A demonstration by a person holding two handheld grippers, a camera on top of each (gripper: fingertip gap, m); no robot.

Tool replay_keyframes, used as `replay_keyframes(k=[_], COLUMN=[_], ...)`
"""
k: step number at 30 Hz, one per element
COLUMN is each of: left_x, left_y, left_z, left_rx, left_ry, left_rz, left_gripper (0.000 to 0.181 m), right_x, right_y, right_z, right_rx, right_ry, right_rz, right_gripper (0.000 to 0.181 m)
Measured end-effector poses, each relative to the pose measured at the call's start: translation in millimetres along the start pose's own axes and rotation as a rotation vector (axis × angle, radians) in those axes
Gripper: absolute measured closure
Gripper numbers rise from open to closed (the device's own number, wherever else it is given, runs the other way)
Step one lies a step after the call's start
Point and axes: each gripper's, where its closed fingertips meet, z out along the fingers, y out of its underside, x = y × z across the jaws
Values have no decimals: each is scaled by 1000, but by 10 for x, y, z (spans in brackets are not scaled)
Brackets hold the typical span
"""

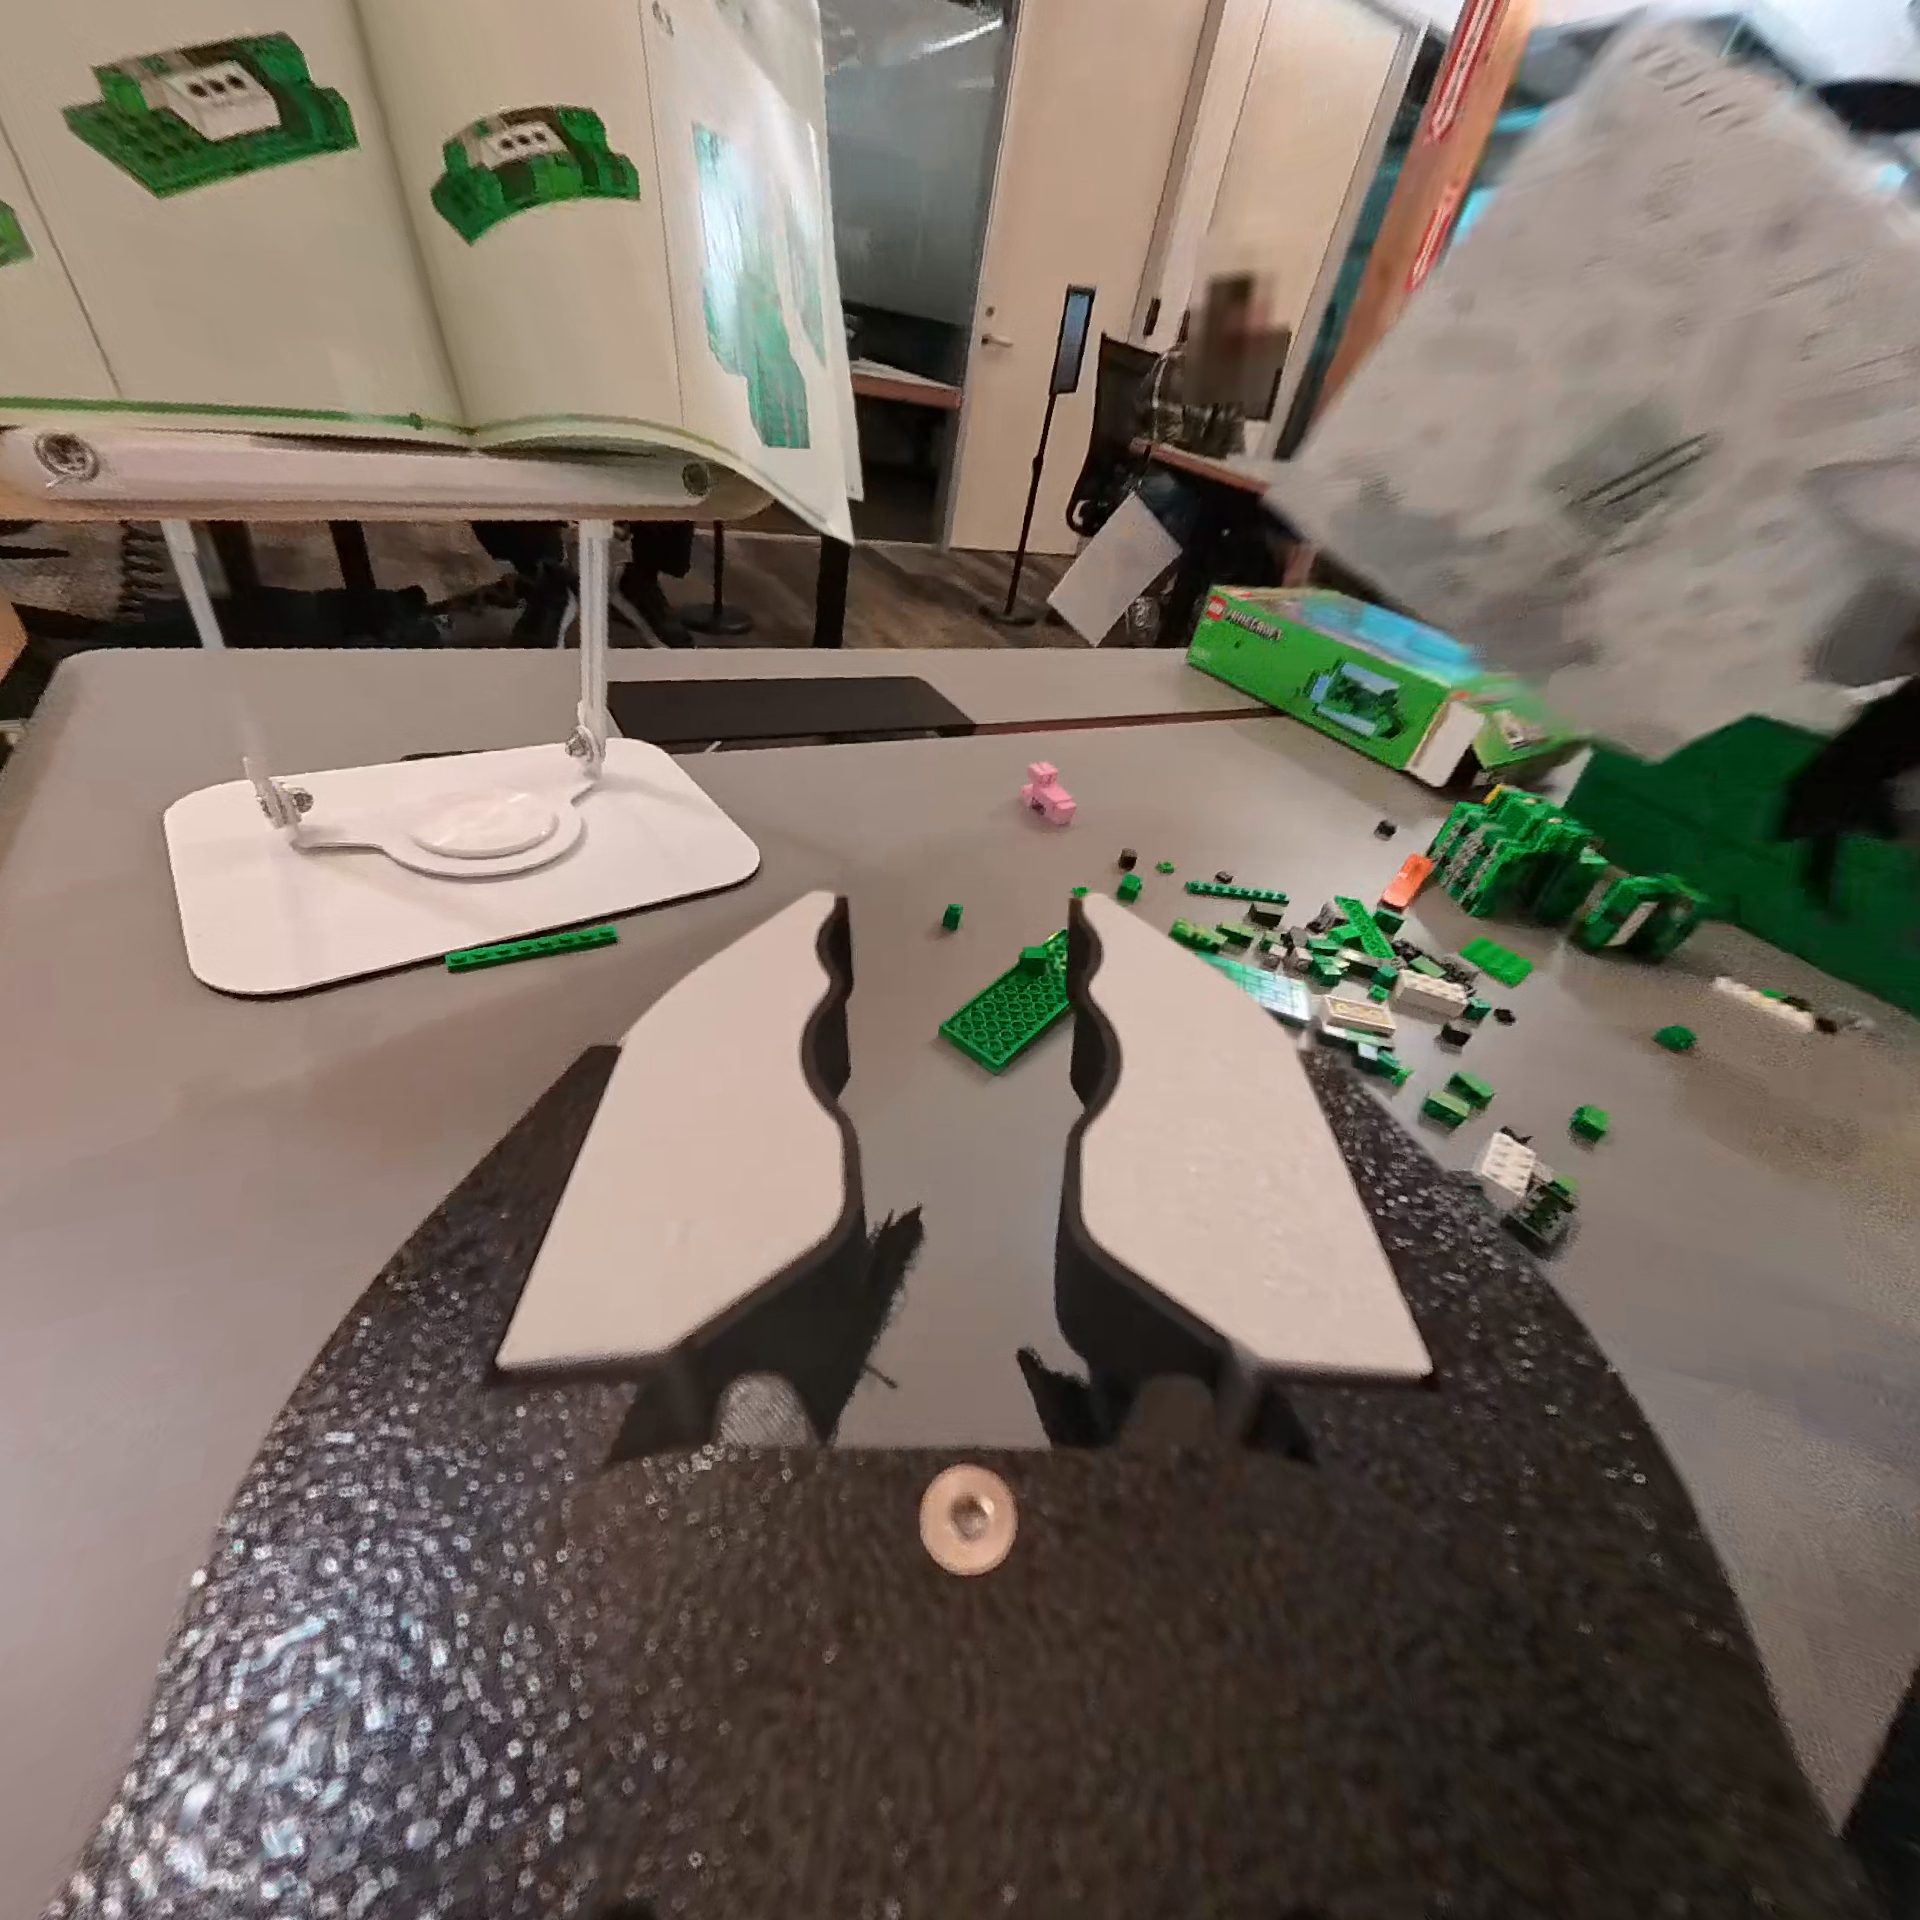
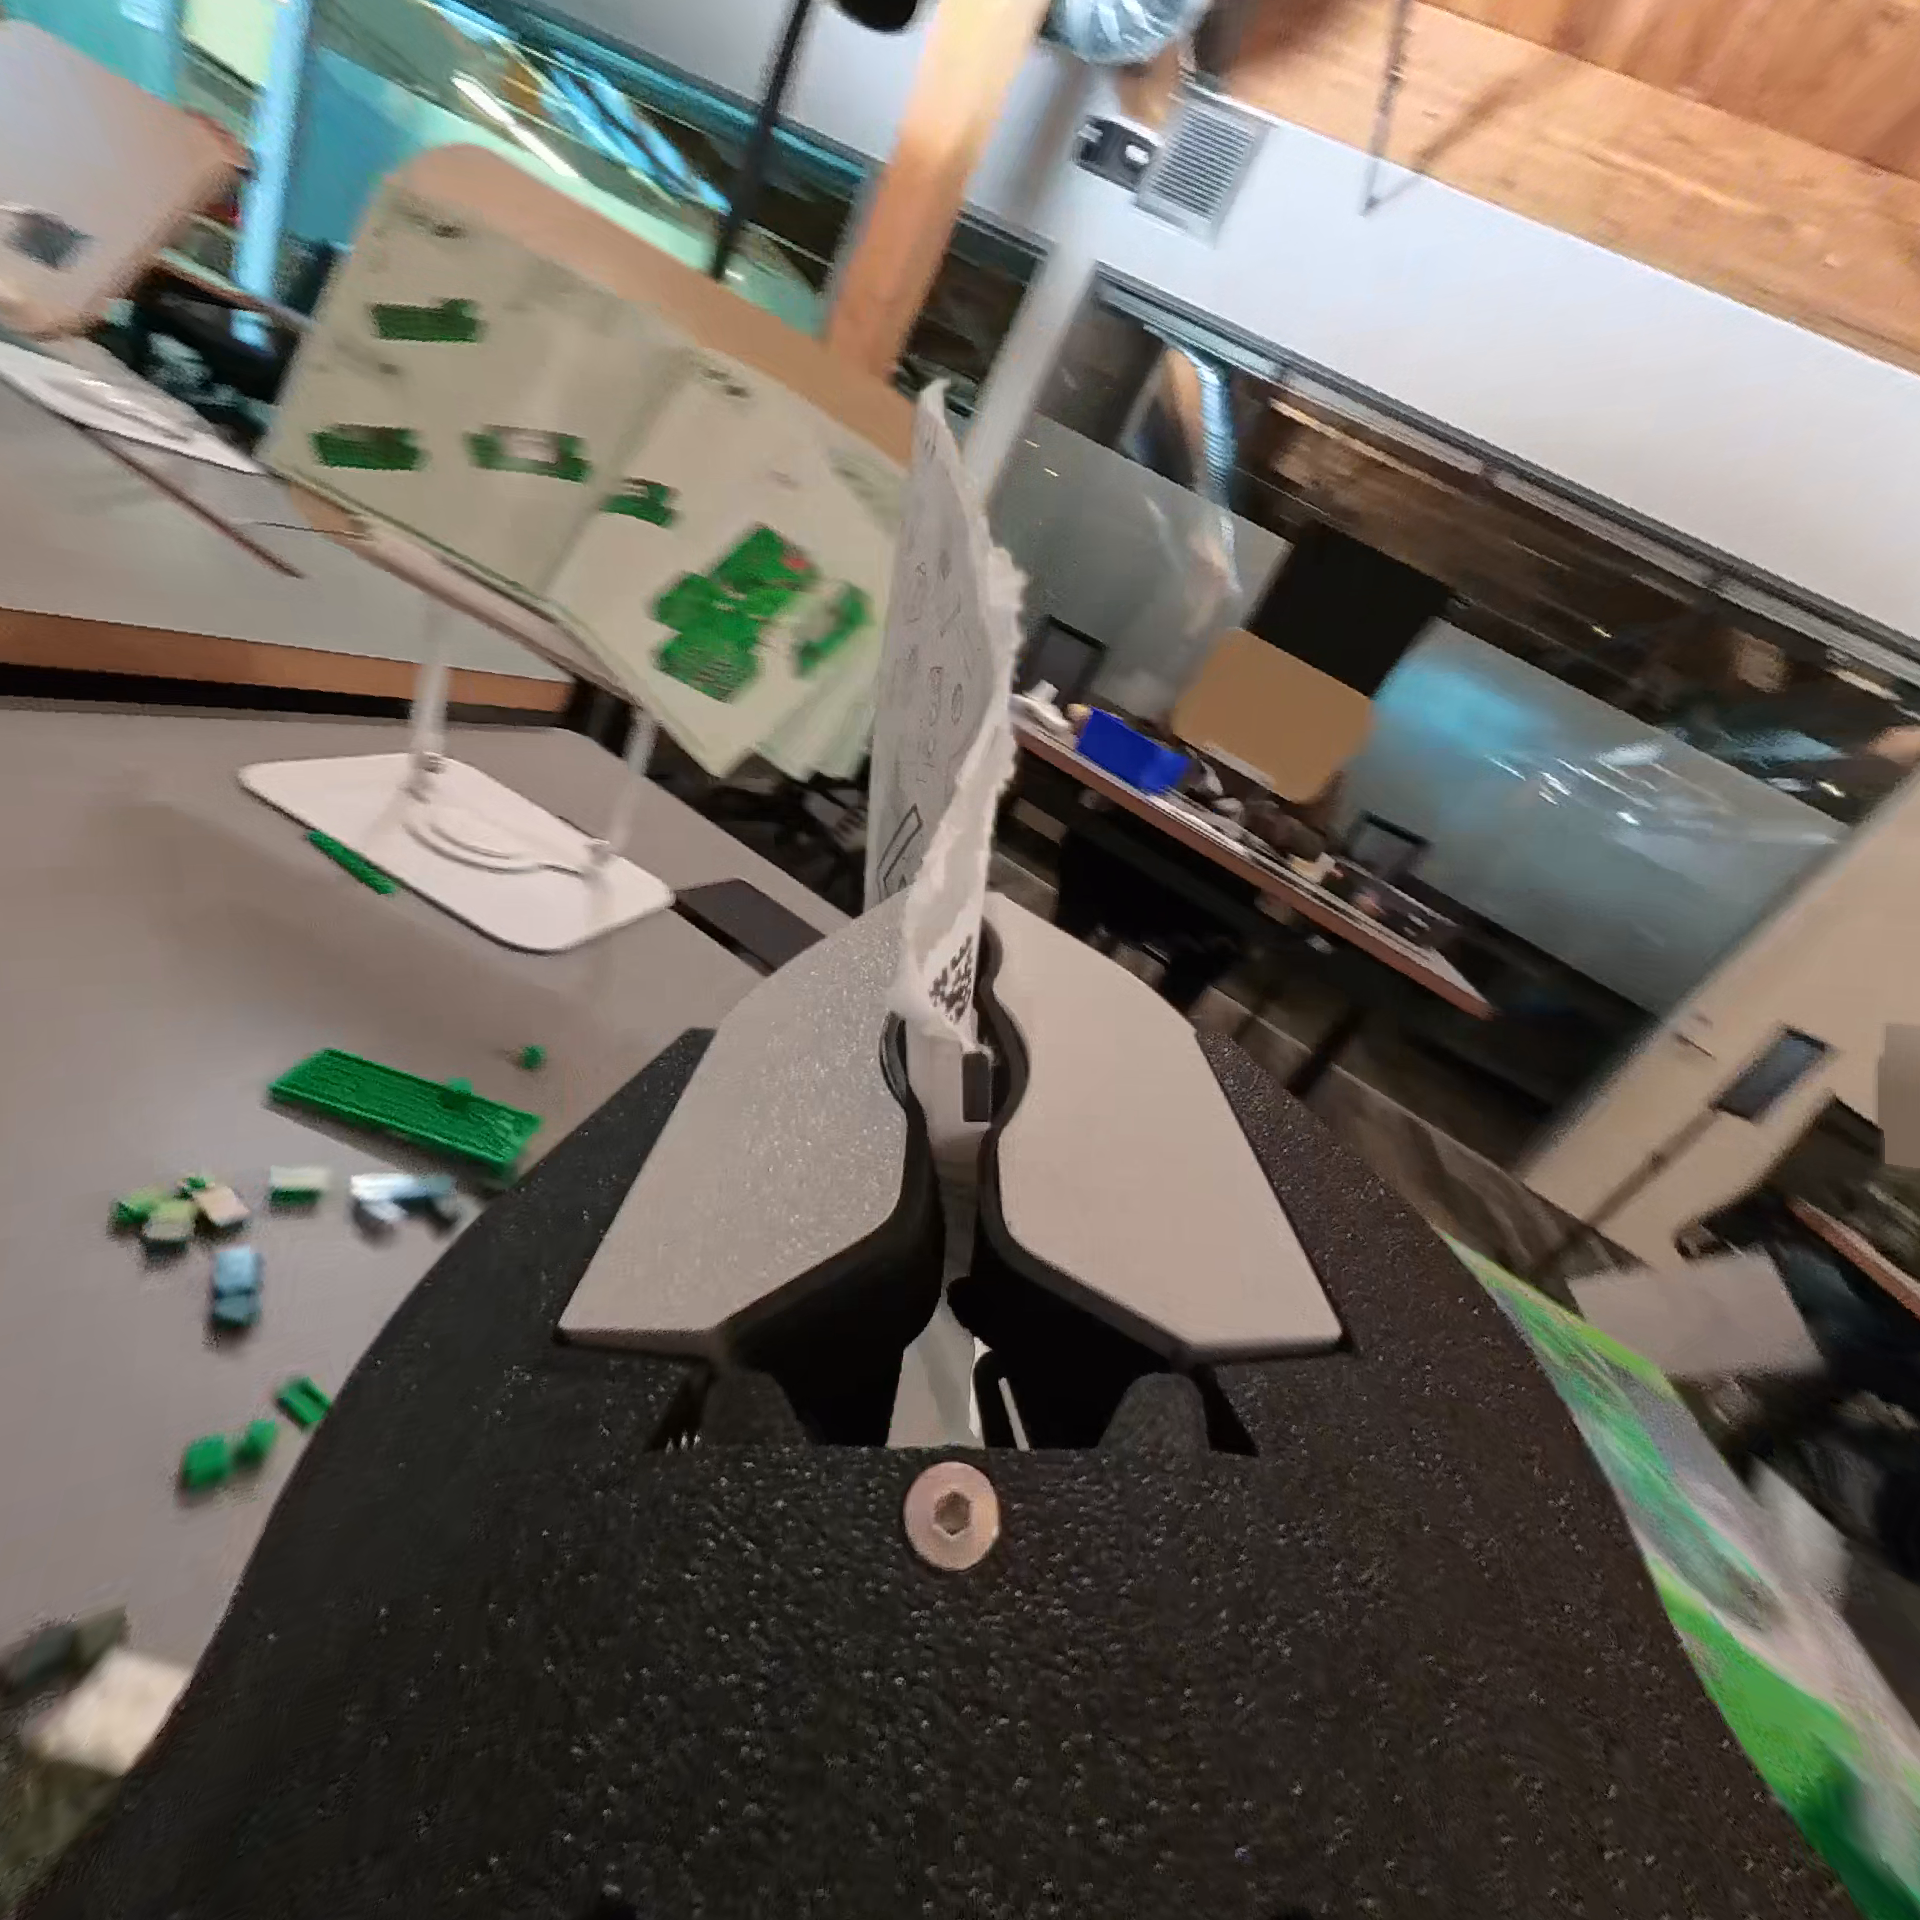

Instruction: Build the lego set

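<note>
Instruction booklet [image 1: 343, 208] is sitting propped on a white stand [image 1: 457, 862] at far left, likely for reading while building. Left gripper [image 1: 961, 914] is hovering spread and empty over the desk [image 1: 312, 1195], aimed at the green plate [image 1: 1003, 1003]. Loose lego pieces [image 1: 1351, 966] are lying scattered right of it, beside a partial green build [image 1: 1558, 883]. Right gripper [image 2: 951, 997] is pinching a torn paper bag [image 2: 940, 707], raised off the desk — probably emptied packaging.
</note>
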Motion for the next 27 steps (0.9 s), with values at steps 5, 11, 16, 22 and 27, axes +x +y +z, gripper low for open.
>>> replay_keyframes(k=[5, 11, 16, 22, 27], left_x=[79, 325, 615, 556, 375], left_y=[83, 175, 277, 325, 344], left_z=[140, 358, 555, 650, 694], left_rx=[-37, -66, -75, -42, 7], left_ry=[-42, -36, 9, -166, -290], left_rz=[64, 115, 135, 290, 283], left_gripper=[144, 144, 144, 147, 149], right_x=[1275, 2552, 2994, 3165, 3284], right_y=[-3, 184, 641, 1081, 1464], right_z=[-1209, -2556, -3042, -3094, -2971], right_rx=[-63, -215, -305, -349, -386], right_ry=[284, 625, 671, 624, 611], right_rz=[14, -45, 25, 79, 117], right_gripper=[181, 181, 181, 181, 181])
